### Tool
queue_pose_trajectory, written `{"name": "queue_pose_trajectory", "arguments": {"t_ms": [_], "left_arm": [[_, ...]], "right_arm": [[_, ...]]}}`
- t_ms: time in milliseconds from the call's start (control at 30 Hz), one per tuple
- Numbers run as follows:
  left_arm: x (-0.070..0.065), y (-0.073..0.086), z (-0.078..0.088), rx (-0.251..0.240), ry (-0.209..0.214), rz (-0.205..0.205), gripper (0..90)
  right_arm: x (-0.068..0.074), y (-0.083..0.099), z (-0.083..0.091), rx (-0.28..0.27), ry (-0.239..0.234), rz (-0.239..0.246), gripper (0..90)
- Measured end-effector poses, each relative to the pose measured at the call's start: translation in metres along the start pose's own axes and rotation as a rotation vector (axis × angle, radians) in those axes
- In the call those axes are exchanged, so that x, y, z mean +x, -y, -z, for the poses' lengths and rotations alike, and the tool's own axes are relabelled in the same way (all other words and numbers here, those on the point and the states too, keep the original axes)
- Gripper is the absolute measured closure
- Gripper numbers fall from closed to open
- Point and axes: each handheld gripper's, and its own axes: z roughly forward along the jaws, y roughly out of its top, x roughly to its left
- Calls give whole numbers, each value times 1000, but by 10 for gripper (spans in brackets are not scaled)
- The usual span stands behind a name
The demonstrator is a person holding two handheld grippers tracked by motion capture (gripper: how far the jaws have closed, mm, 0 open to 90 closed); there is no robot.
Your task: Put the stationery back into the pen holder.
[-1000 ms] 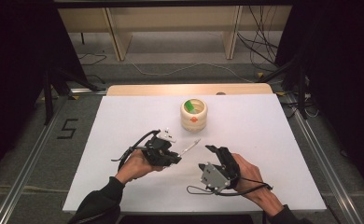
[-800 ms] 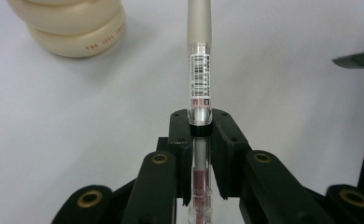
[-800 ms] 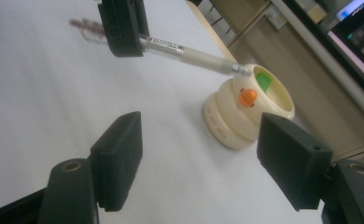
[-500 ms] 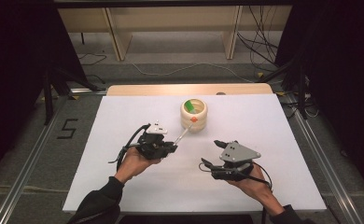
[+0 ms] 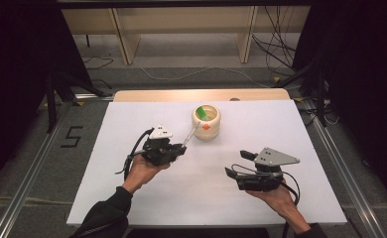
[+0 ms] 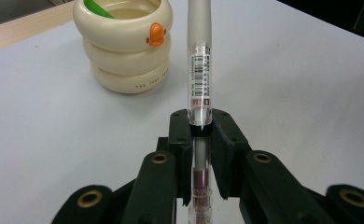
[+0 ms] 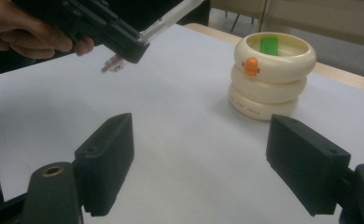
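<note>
high view: the left gripper (image 5: 177, 150), at about 9 o'clock of table centre, pinches a pen (image 5: 190, 134) between its pressed-together jaws, the pen's white barrel slanting up toward 1 o'clock so that its far end lies just beside the pen holder (image 5: 206, 122). since a second ago the left hand has carried the pen from mid-table up to the holder, while the right gripper (image 5: 239, 163) has drawn away toward 4 o'clock and its jaws have just been opening; they now stand spread with nothing between them. judged from this, the pen rests with the left gripper alone, and what remains is to tip it into the holder's mouth. left gripper view: the pen (image 6: 199, 60) has a matte white upper barrel, a clear glossy section bearing a barcode label, and a reddish inner part near the jaws. the pen holder (image 6: 124, 44) is smooth cream, shaped as three stacked rings, with a small orange beak on the top ring and a green item (image 6: 96, 8) leaning inside. the table (image 5: 132, 198) is a flat, matte white sheet.
</note>
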Motion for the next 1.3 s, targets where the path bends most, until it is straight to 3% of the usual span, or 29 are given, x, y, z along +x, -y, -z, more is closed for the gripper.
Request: {"name": "queue_pose_trajectory", "arguments": {"t_ms": [133,300,467,767,1300], "left_arm": [[3,-1,-1,-13,-9,-1,792],[9,-3,-3,-27,-12,22,791],[12,-8,-6,-54,-17,50,791],[17,-19,-13,-83,-28,60,792],[29,-41,-32,-142,-44,99,792]], "right_arm": [[-1,4,4,4,9,-3,225],[-4,10,10,-6,17,-37,222],[-5,15,13,-4,21,-42,222],[-4,21,17,-5,19,-69,224],[-5,24,17,-8,12,-77,227]]}}
